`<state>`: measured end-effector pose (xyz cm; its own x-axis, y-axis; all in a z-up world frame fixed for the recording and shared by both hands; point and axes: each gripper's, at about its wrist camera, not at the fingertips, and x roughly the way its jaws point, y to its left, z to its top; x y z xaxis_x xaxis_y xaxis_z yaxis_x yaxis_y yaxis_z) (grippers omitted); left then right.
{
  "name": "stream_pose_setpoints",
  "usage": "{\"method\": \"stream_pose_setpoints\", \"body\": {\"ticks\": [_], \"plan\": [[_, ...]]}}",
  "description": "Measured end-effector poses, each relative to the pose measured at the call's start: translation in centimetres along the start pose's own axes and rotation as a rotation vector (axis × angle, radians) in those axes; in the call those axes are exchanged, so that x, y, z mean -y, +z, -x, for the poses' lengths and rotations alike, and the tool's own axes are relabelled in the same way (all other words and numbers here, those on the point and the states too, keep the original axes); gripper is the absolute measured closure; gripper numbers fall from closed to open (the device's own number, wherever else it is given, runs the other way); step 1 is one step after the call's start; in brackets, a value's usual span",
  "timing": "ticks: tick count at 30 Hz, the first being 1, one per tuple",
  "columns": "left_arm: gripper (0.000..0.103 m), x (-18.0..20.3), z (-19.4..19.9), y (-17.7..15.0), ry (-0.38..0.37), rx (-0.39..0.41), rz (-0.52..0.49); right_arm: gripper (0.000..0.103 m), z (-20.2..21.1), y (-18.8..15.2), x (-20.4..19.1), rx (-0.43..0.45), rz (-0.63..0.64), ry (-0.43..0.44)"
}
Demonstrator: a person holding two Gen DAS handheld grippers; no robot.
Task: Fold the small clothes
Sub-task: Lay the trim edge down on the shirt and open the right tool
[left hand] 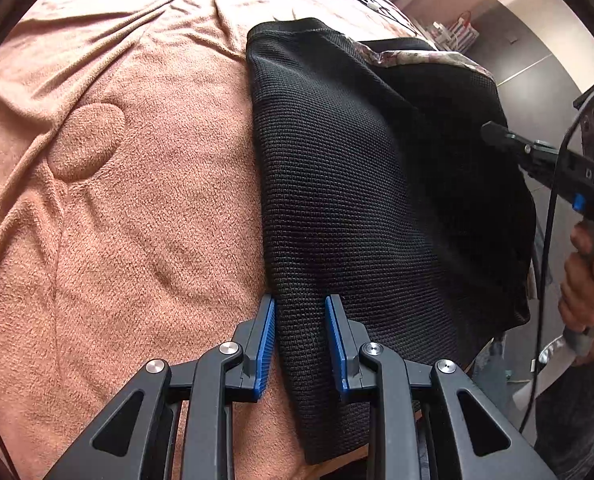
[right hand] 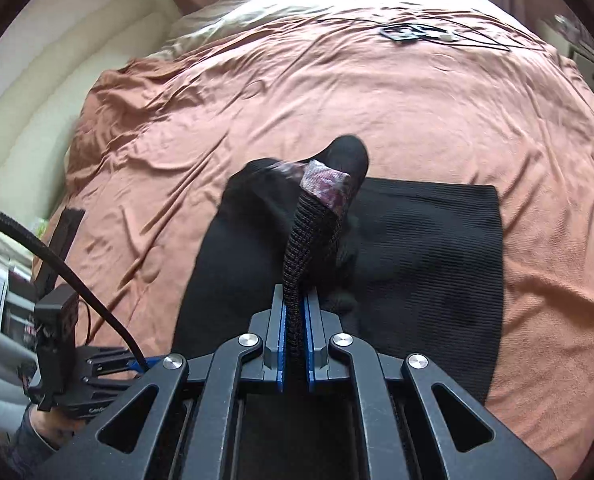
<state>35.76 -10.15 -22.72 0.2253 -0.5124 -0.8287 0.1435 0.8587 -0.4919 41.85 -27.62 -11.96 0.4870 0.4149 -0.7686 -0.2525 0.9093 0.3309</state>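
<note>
- A black knit cloth (right hand: 429, 248) lies on the bed (right hand: 297, 100), near the bed's front edge, on a brown blanket (left hand: 117, 200).
- The right gripper (right hand: 296, 320) is pinched tight on a fold of the cloth. Its blue pads have the knit edge squeezed between them.
- That held edge is lifted off the bed. It stands up in a hump, and a strip of flowery lining (right hand: 325, 186) shows at the top of the hump.
- The rest of the cloth lies flat, out past the hump toward the bed's right side in the right view.
- The left gripper (left hand: 300, 340) has its jaws a little apart, one pad on each side of the cloth's near edge. I cannot tell if the pads press on the cloth or just sit over it.
- In the left view the cloth's long side runs from that gripper away toward the far end of the bed. The right gripper shows at the cloth's other long edge, held by a hand (left hand: 585, 280).
- So each gripper is at one long edge, with the cloth between them.
- I think the next move is to carry the lifted edge across toward the left gripper's side, so the cloth folds in half along its length.
- The right hand is the one placed to do it. The left looks set to keep its edge still.
- Some thin cables (right hand: 417, 34) lie near the bed's far edge, well away from the cloth.
</note>
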Motion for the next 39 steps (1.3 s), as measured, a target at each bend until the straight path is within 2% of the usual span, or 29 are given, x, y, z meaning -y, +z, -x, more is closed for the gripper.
{"method": "stream_pose_setpoints", "body": {"ticks": [5,11,13,14,15,16,17,20,22,26,29,30,37,39], "plan": [[0.076,-2.2,2.3,0.0,-0.033,0.070,0.069,0.099,-2.5,-1.2,-2.4,-0.076,0.054,0.021],[0.076,-5.1,4.8,0.2,-0.017,0.139,0.136,0.096,-6.4,-1.3,-3.4,-0.232,0.082,0.006],[0.076,-5.1,5.2,0.4,-0.016,0.141,0.132,0.087,-5.8,-0.6,-3.1,-0.213,0.068,0.042],[0.076,-5.1,5.2,0.4,-0.015,0.140,0.126,0.067,-5.3,-0.1,-2.9,-0.192,0.048,0.066],[0.076,-5.1,5.2,0.3,-0.014,0.136,0.121,0.039,-4.7,0.4,-2.5,-0.166,0.028,0.085],[0.076,-5.1,4.9,0.1,-0.013,0.131,0.117,0.031,-3.9,0.7,-2.3,-0.137,0.018,0.097],[0.076,-4.6,4.8,0.1,-0.013,0.126,0.115,0.028,-3.1,1.1,-2.1,-0.109,0.017,0.106],[0.076,-3.7,4.0,0.0,-0.008,0.114,0.103,0.028,-1.6,2.1,-1.2,-0.068,0.000,0.101],[0.076,-3.0,3.4,-0.2,-0.004,0.107,0.093,0.028,-1.2,2.4,-0.1,-0.047,-0.031,0.068],[0.076,-2.2,2.4,-0.7,0.016,0.088,0.073,0.031,-2.8,3.0,3.1,-0.057,-0.150,0.048],[0.076,-2.0,1.8,-0.8,0.034,0.065,0.065,0.057,-5.0,3.3,4.8,-0.098,-0.214,0.053],[0.076,-1.9,1.6,-0.7,0.041,0.056,0.063,0.061,-5.6,3.6,5.2,-0.111,-0.231,0.059],[0.076,-0.6,0.6,-0.7,0.108,0.039,0.019,0.062,-8.4,4.9,5.7,-0.144,-0.241,0.066],[0.076,-0.6,0.5,-0.7,0.108,0.034,0.022,0.080,-9.1,5.0,5.7,-0.153,-0.247,0.082]]}}
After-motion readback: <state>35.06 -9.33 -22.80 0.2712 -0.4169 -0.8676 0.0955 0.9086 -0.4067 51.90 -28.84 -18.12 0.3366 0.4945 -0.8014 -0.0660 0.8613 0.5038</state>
